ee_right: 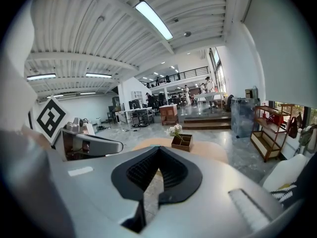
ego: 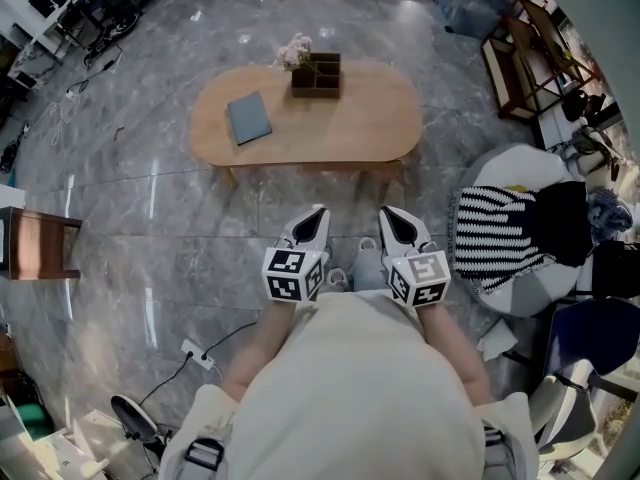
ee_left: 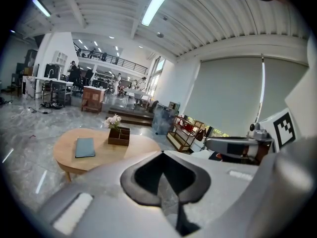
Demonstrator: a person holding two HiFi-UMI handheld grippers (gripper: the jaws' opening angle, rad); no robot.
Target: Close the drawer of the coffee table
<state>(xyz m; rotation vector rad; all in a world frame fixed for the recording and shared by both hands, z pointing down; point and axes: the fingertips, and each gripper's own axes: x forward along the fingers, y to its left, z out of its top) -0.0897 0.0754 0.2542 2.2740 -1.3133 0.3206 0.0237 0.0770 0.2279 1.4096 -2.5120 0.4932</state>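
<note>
Closest in, at the bottom of the head view, is the person's light-coloured top (ego: 350, 388), with both arms out front and a hand-held gripper in each hand. The left hand-held gripper (ego: 320, 212) and right hand-held gripper (ego: 386, 212) sit side by side just below the middle of the frame. They're near each other but not touching, and both tip a bit down toward the floor. Each one's own view shows the jaws fully closed, dark pads pressed against each other, not clamped on any object.

Under them is a glossy grey marble floor (ego: 150, 198). At lower left there's a white power strip (ego: 197, 352) with its cable. At the right edge a black-and-white striped cloth (ego: 495, 233) is draped over a rounded white seat (ego: 520, 163). A dark wooden stool (ego: 40, 243) sits at the left edge.

Further out, in the upper middle of the frame, is the coffee table. It's a low oval wooden worktop (ego: 350, 128), well apart from both grippers. A blue-grey book (ego: 248, 118) lies toward its left. A dark divided wooden box (ego: 316, 76) stands at the far edge, with pale pink flowers (ego: 295, 52) at its left side. Honestly, I can't pick out the drawer from any of these angles.

Way back at upper right there's a wooden rack (ego: 525, 53).
</note>
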